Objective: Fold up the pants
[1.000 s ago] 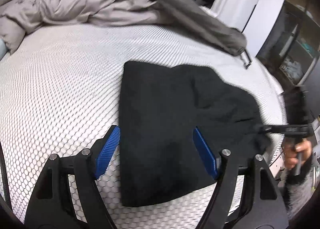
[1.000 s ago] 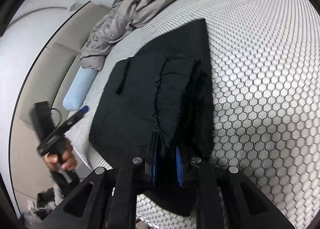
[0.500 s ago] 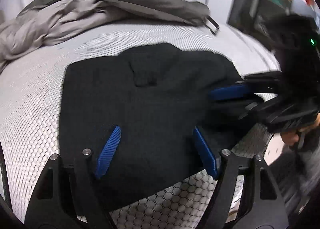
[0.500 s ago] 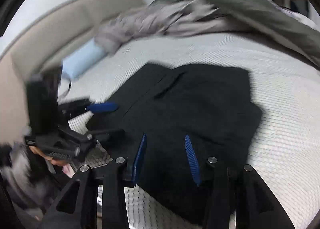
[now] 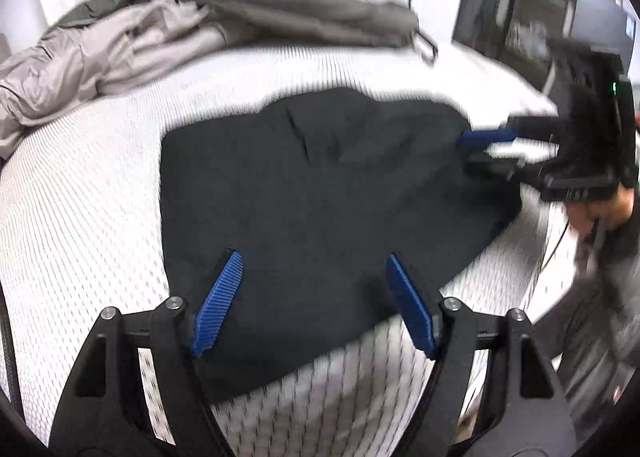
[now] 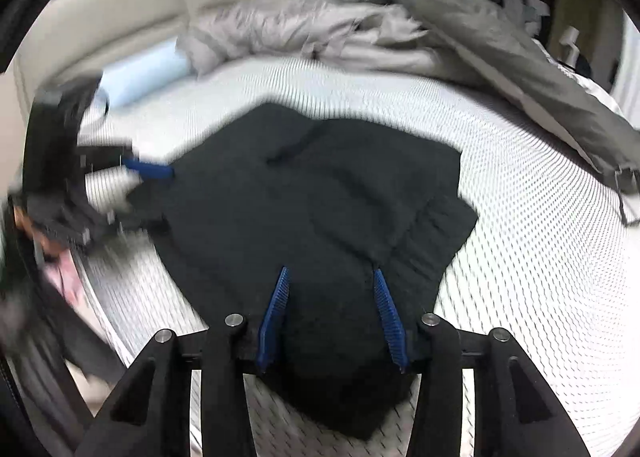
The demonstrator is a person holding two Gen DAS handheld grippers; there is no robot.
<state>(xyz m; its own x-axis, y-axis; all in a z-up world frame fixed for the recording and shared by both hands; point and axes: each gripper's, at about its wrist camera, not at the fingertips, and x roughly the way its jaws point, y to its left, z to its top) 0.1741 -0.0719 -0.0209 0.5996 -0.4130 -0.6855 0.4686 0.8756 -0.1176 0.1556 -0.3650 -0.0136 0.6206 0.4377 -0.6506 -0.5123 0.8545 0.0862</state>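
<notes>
The black pants (image 5: 320,193) lie folded into a flat, dark bundle on the white mattress (image 5: 80,217) with its honeycomb pattern, near the edge of the bed. The left tongs (image 5: 314,297) are released, with their blue pads (image 5: 218,301) wide apart above the near edge of the pants and nothing caught between them. The right tongs (image 6: 330,311) have just been opening; their blue pads (image 6: 274,313) stand apart on each side of the thick folded end of the pants (image 6: 320,217), and the cloth lies below them without being pressed. In the left wrist view the right tongs (image 5: 480,149) appear at the right edge of the pants, held by a hand (image 5: 600,213). Behind the pants, well apart from them, a grey blanket (image 5: 132,41) lies crumpled.
</notes>
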